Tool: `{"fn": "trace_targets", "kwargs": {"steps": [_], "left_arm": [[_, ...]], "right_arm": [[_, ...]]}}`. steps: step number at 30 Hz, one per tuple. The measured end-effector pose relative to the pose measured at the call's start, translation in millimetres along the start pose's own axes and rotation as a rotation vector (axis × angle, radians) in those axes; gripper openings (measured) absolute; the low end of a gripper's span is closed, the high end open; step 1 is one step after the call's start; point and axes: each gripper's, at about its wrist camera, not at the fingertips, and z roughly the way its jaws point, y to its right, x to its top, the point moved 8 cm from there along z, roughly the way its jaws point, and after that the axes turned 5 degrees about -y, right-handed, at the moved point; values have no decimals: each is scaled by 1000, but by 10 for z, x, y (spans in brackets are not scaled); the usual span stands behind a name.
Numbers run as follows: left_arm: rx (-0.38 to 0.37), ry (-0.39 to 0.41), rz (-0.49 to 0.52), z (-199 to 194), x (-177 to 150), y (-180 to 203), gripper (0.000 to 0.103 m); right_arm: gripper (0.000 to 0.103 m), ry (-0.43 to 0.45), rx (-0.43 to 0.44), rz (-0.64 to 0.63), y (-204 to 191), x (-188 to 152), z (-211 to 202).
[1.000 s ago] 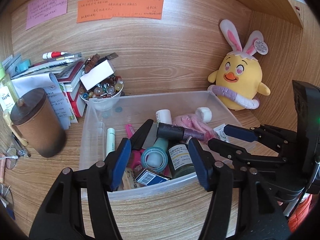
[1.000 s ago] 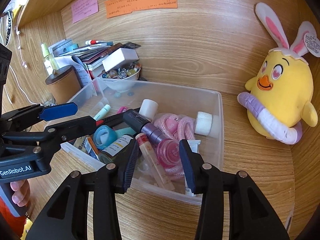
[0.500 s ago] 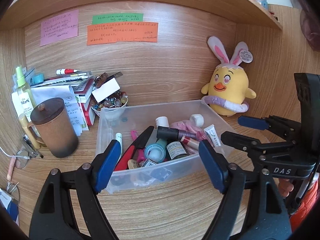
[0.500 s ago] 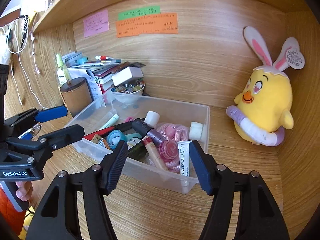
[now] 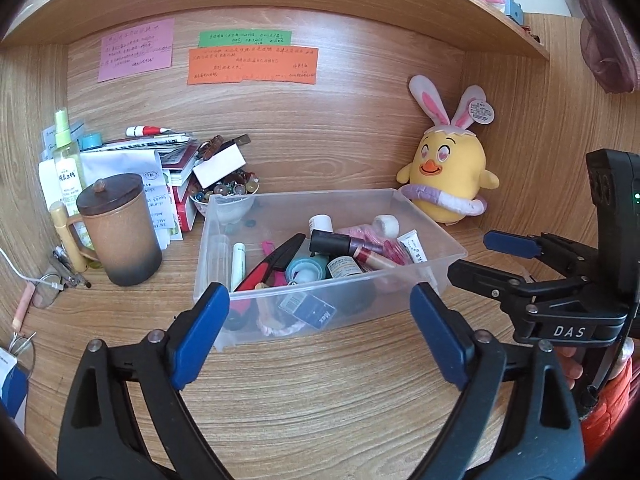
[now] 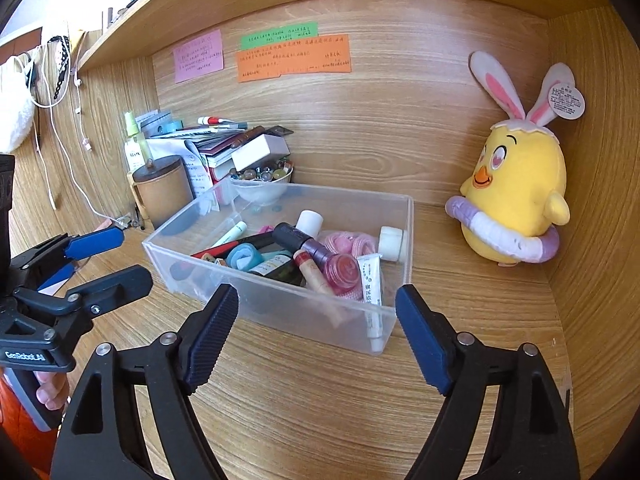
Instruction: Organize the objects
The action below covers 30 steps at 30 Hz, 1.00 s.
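Observation:
A clear plastic bin (image 5: 424,216) (image 6: 408,236) sits on the wooden desk, filled with small items: a dark bottle (image 5: 334,242) (image 6: 294,238), a teal tape roll (image 5: 304,271) (image 6: 244,255), a white tube (image 6: 370,280), a red-handled tool (image 5: 268,266). My left gripper (image 5: 320,334) is open and empty, held back from the bin's near side. My right gripper (image 6: 316,334) is open and empty, in front of the bin's near right corner. Each gripper shows in the other's view, the right one (image 5: 508,258) and the left one (image 6: 110,258).
A yellow chick plush (image 5: 450,172) (image 6: 516,204) stands at the back right. A brown lidded mug (image 5: 118,228), a spray bottle (image 5: 66,160), stacked books and papers (image 5: 168,156) and a bowl of beads (image 5: 230,192) crowd the back left. Glasses (image 5: 46,284) lie at the left.
Both grippers have pulled back from the bin toward the desk's near edge, and their jaws have opened wider. The bin and its contents have not moved.

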Motion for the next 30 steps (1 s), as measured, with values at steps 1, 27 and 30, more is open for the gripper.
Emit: {"fn": "trace_targets", "kwargs": {"steps": [1,27,30], "left_arm": [[3,-2,0,3,-15,0,93],[0,-28,-41,109,-84,-92,94],[1,-28,-40,110,-82,-90,94]], "right_arm": [[81,0,0,1,-1,-12,-2],[86,-20,0,16,-25,-61,33],[86,-16,1,15,-29,-55,22]]}}
